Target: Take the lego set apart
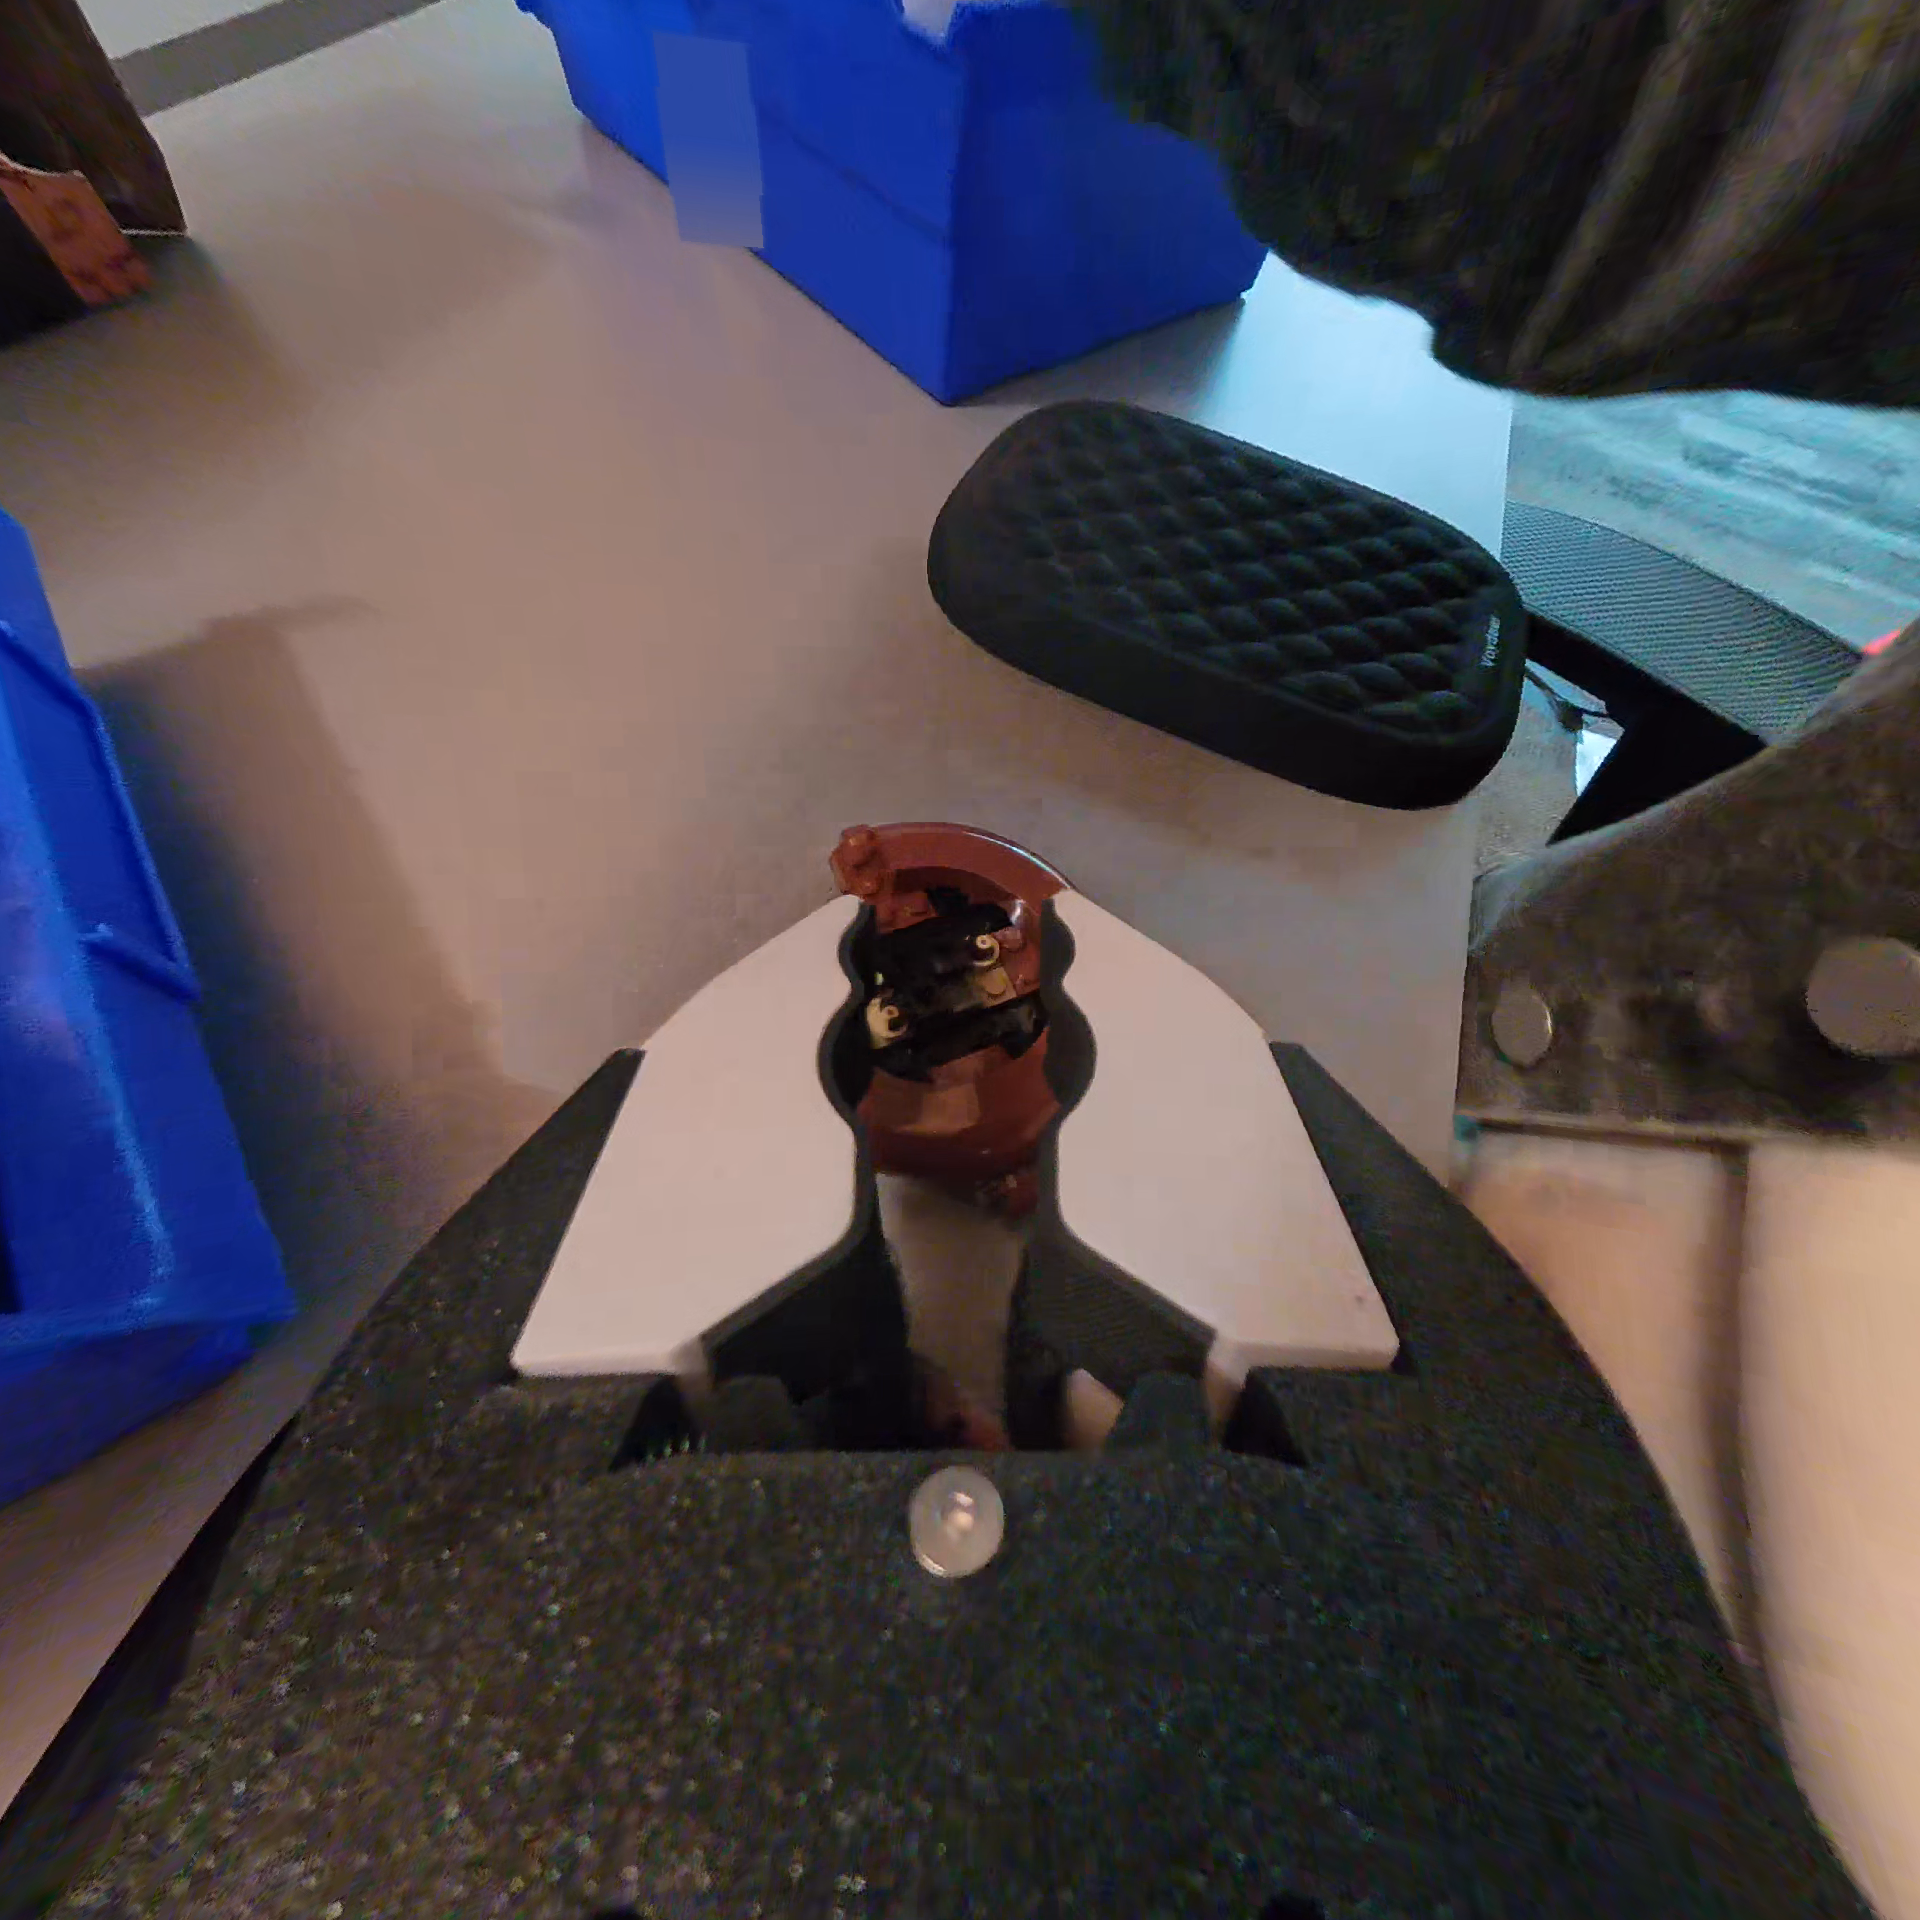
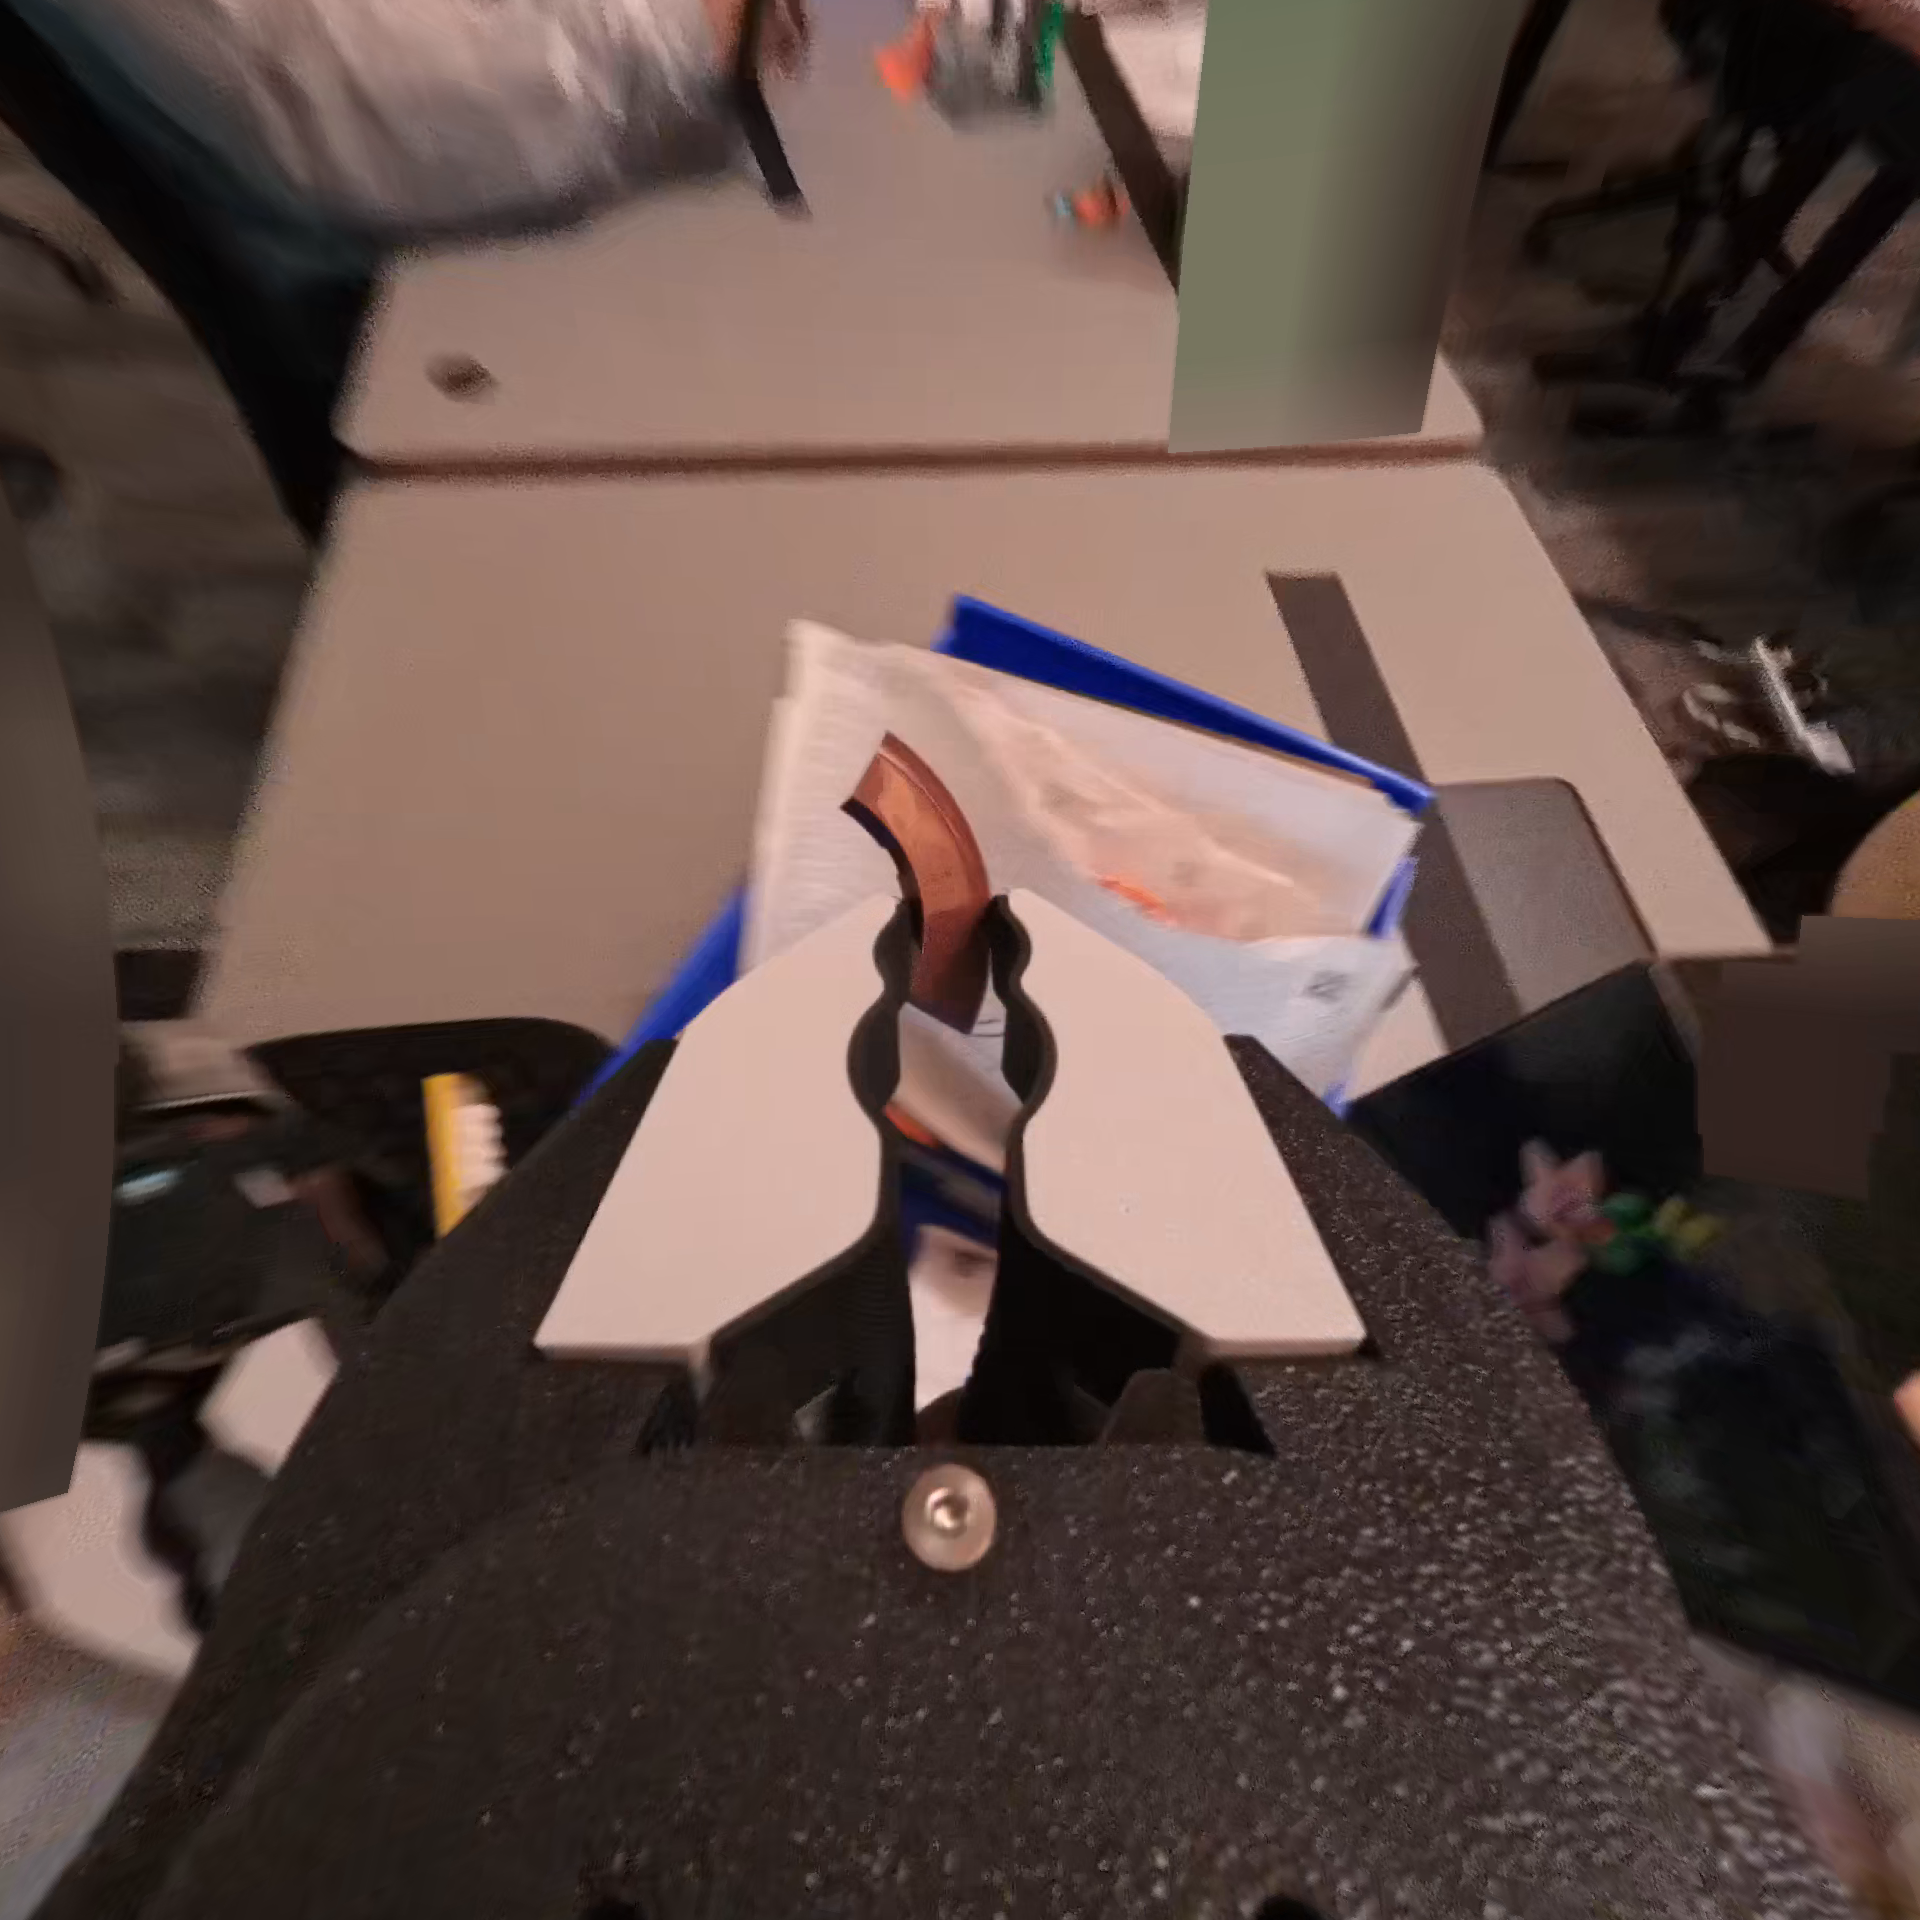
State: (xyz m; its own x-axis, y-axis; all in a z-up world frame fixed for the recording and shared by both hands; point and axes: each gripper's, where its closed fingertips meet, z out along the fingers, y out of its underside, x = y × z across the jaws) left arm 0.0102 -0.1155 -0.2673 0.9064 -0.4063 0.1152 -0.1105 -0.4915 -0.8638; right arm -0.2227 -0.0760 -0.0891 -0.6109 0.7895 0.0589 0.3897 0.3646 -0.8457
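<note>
Two grips are holding lego at this moment: the left gripper [image 1: 954, 935] is clamping its fingers [image 1: 727, 1122] on the lego set [image 1: 951, 1023], a small brown-and-black cluster with a curved brown arch on top, raised above the grey tabletop [image 1: 540, 499], while the right gripper [image 2: 948, 935] is pinching a single curved brown piece [image 2: 935, 873] between its fingertips, held up in front of a blue bin [image 2: 1164, 675] stuffed with white bags [image 2: 1091, 790]. The curved piece is evidently already free of the set, so the step in hand looks like carrying it off and dropping it, probably into that bin. To do this well, the right gripper should be keeping its pinch steady until the piece is well over the bin, since only one end of the piece is sitting in the pinch and it could swivel out. The left gripper should be holding the cluster firmly and level, arch outward, so the next brick is presenting itself clearly. A black padded rest [image 1: 1226, 603] is lying nearby on the tabletop.
</note>
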